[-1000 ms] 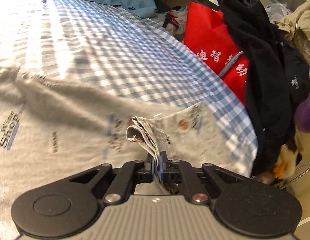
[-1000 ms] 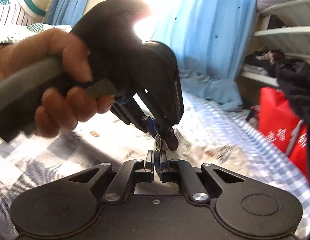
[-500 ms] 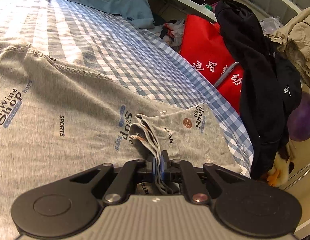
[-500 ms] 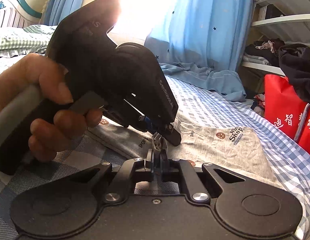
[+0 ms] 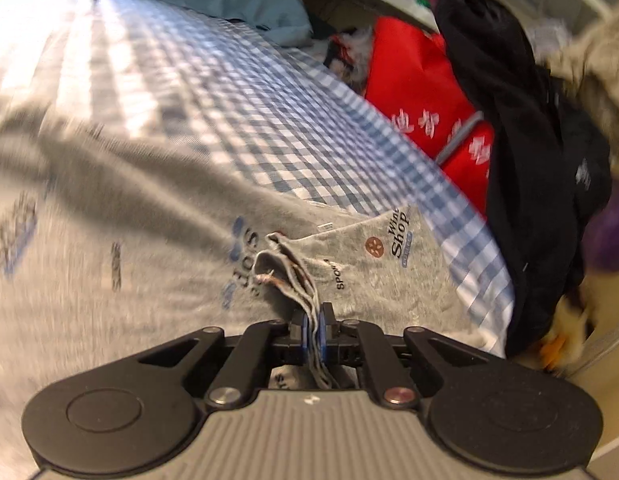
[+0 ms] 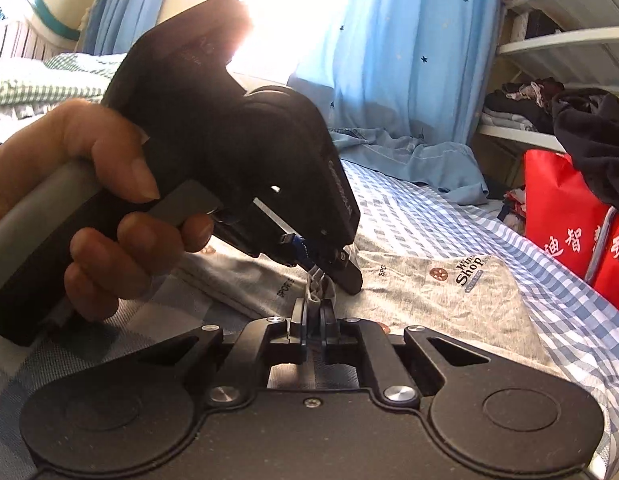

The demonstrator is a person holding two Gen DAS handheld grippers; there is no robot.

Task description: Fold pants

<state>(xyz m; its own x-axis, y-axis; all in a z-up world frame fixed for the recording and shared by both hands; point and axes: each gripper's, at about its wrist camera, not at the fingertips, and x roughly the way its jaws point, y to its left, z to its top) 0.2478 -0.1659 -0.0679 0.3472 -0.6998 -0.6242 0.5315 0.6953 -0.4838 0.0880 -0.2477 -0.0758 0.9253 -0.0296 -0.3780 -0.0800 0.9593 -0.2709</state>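
— Since half a second ago, anything shifted?
— Little; the left view has blurred, and both grips hold as before.
— Fingers?
— The left gripper is pinched tight on a bunched edge of the grey pants, which lie on the checked bedsheet. The right gripper clamps the same bunch just beside it.
— Writing?
— "Wine Shop" and "SPORTS" on the pants; Chinese characters on the red bag.
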